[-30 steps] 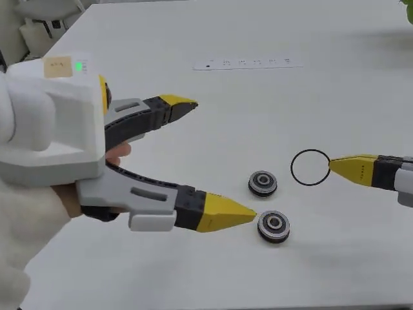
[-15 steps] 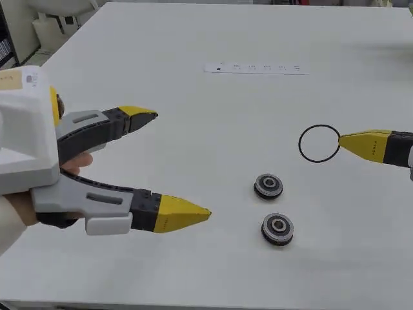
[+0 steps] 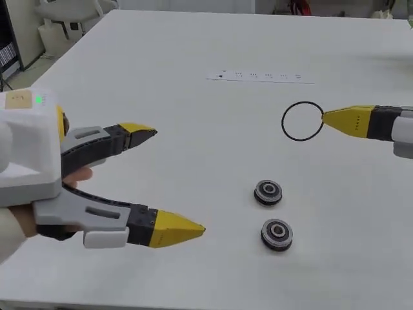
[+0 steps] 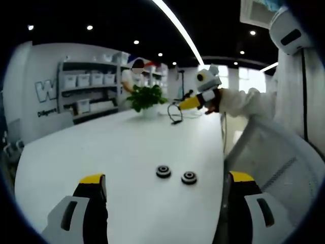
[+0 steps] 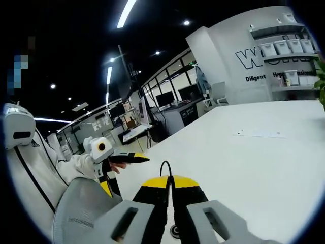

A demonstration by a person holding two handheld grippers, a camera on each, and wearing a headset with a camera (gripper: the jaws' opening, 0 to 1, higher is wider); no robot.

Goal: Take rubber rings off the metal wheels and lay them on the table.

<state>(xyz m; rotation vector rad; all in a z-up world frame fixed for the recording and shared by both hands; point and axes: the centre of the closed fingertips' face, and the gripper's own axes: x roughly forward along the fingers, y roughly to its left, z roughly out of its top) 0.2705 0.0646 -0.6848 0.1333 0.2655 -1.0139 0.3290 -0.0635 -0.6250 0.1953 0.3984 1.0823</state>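
Two small metal wheels with dark rims lie side by side on the white table. My right gripper is shut on a thin black rubber ring, held in the air beyond the wheels. In the right gripper view the ring stands edge-on above the shut gripper tips. My left gripper is wide open to the left of the wheels, holding nothing. In the left gripper view the wheels lie ahead between its jaws, with the right gripper and ring farther off.
A flat white strip with small marks lies farther back on the table. A potted plant stands at the far end. The table's near edge runs along the bottom of the head view, and chairs stand beyond its far left corner.
My right gripper has carried the ring farther from the wheels and slightly left. My left gripper has drawn back to the left, away from the wheels, still open.
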